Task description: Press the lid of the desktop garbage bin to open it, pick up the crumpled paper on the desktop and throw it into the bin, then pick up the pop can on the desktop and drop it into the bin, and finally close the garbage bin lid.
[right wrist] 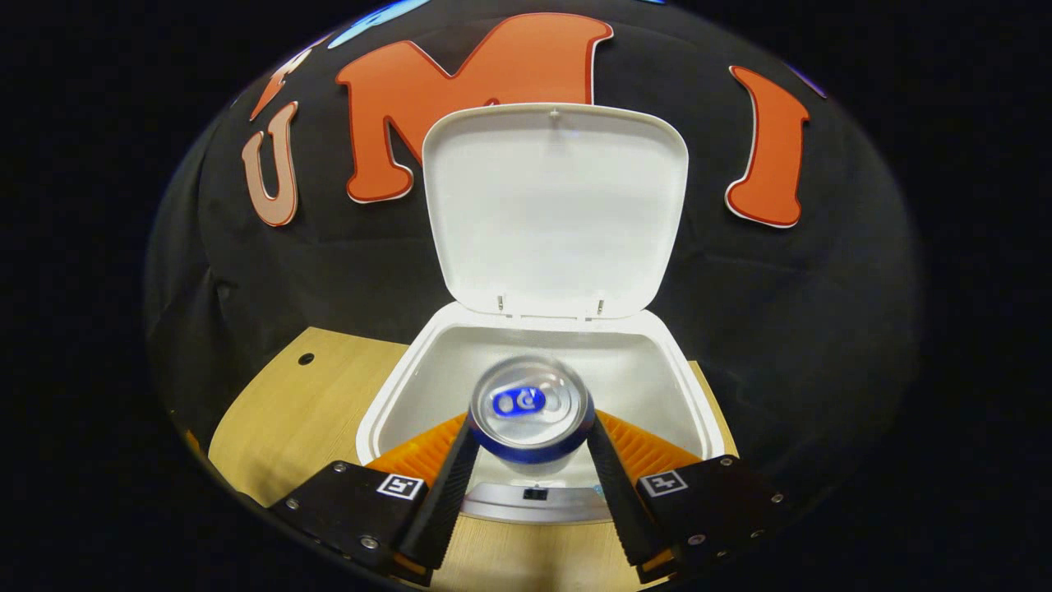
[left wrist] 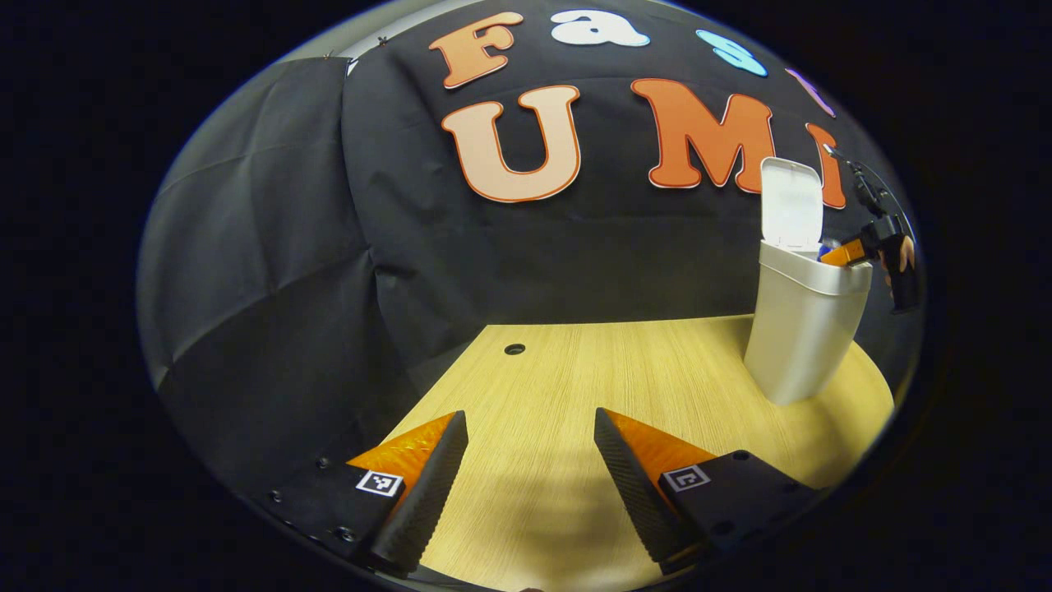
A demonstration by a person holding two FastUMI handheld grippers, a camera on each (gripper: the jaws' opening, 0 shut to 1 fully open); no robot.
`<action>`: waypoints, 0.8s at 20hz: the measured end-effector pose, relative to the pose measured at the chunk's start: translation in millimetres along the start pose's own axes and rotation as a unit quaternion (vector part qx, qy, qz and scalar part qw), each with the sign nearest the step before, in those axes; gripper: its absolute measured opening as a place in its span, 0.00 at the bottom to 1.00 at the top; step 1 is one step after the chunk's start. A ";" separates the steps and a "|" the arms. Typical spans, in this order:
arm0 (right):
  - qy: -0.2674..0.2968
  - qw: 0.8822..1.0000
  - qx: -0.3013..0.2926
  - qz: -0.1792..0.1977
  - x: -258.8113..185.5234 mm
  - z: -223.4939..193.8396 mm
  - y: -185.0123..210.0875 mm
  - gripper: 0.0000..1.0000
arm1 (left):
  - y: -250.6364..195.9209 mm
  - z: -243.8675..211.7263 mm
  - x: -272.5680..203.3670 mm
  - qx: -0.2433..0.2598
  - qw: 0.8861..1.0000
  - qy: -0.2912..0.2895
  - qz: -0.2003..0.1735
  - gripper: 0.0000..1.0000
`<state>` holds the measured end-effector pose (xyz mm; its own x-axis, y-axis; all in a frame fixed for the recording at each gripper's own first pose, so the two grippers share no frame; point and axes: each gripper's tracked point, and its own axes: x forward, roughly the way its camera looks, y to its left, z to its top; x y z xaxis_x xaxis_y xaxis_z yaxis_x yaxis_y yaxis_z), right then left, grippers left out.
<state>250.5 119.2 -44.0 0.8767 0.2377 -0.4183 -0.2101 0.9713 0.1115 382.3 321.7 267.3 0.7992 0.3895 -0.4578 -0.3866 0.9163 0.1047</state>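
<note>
1. We see one bin (right wrist: 538, 362), lid (right wrist: 555, 210) upright, on the desk (left wrist: 575, 386).
2. Our right gripper (right wrist: 530, 460) clamps one pop can (right wrist: 532, 409) above the bin's mouth.
3. Our left gripper (left wrist: 530, 485) hangs spread, holding nothing.

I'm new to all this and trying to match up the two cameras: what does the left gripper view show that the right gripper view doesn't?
Left gripper view: the left tongs open over bare table, and the bin's outer wall.

Right gripper view: the pop can between the right tongs above the bin's opening.

Both: the white bin with its lid raised, and the wooden table.
</note>
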 end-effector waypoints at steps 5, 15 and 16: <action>-0.023 1.000 -0.011 -0.007 -12.6 28.9 -5.9 0.81 | -1.3 1.0 4.4 -0.005 1.000 0.000 -0.004 0.99; -0.112 0.993 -0.043 -0.013 -43.2 150.5 -13.9 0.81 | -3.3 -1.6 14.4 -0.007 1.000 0.001 -0.012 0.99; -0.122 0.991 -0.047 -0.017 -43.5 166.2 -15.9 0.81 | -1.7 -2.5 14.3 -0.008 1.000 0.001 -0.010 0.99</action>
<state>287.7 91.9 122.2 0.9600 0.2067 -0.1891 -0.2081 0.9780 0.0127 393.2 325.5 258.4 0.8063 0.3701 -0.4613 -0.3769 0.9227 0.0816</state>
